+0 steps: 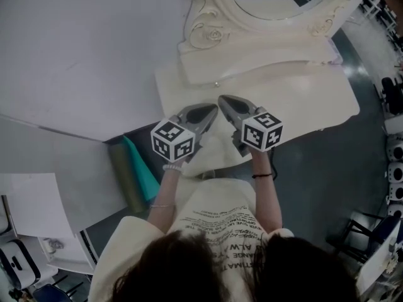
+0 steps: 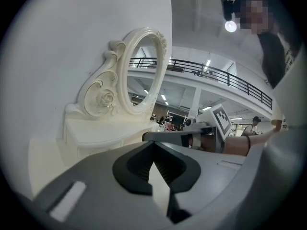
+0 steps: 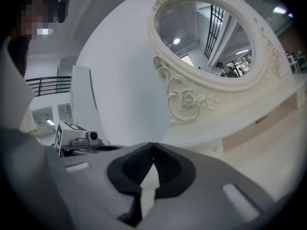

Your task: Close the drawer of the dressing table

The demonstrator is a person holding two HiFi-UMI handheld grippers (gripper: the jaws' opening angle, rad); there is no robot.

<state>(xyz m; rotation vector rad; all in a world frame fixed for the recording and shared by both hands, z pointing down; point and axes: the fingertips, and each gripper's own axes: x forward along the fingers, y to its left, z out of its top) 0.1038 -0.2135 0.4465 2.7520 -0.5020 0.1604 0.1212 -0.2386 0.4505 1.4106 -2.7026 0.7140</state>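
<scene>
Grippers: 2, left gripper (image 1: 213, 111) and right gripper (image 1: 223, 100)
Marker cubes: 2, left cube (image 1: 172, 139) and right cube (image 1: 262, 129)
Table (image 1: 302, 87): 1
Mirror (image 1: 267, 4): 1
Knob (image 1: 217, 83): 1 visible
Rolls: 2, teal roll (image 1: 143, 172) and olive roll (image 1: 124, 178)
Wristbands: 2, white band (image 1: 171, 167) and black band (image 1: 262, 175)

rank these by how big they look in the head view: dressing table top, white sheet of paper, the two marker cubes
1. dressing table top
2. sheet of paper
3. left cube and right cube: they look alike, so tied. Both sit nearer the camera, which inflates them.
</scene>
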